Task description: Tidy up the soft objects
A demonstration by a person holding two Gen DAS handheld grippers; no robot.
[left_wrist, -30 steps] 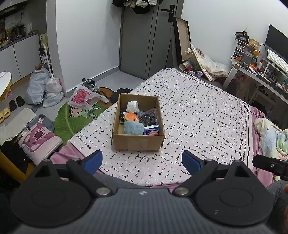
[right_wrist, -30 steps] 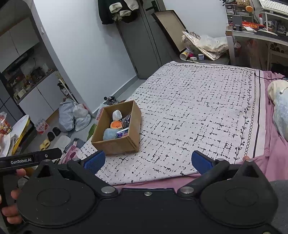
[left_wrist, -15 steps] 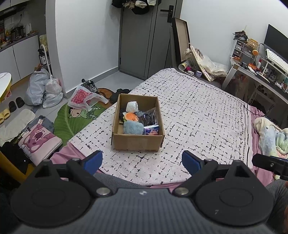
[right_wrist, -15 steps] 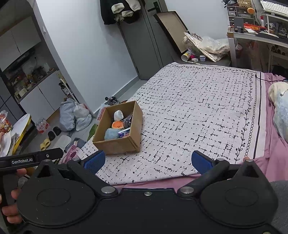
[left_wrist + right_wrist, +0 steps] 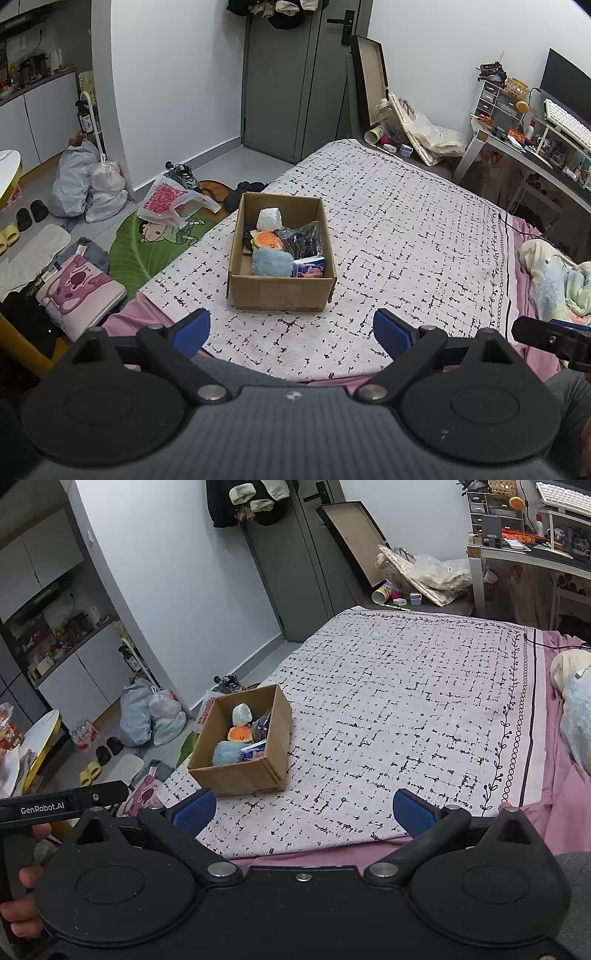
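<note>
Cardboard box (image 5: pixel 282 291) of soft toys sits near the bed's (image 5: pixel 406 236) left edge, both the left hand-held gripper (image 5: pixel 291 332) and right hand-held gripper (image 5: pixel 303 810) spread wide and empty, so approach squarely from above, pinching one plush at a time.

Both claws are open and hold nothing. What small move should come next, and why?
Probably move the left claw forward toward the cardboard box and down over the blue plush. That plush lies nearest the box's front wall, the box sits straight ahead of this claw, and the right claw faces bare blanket.
</note>
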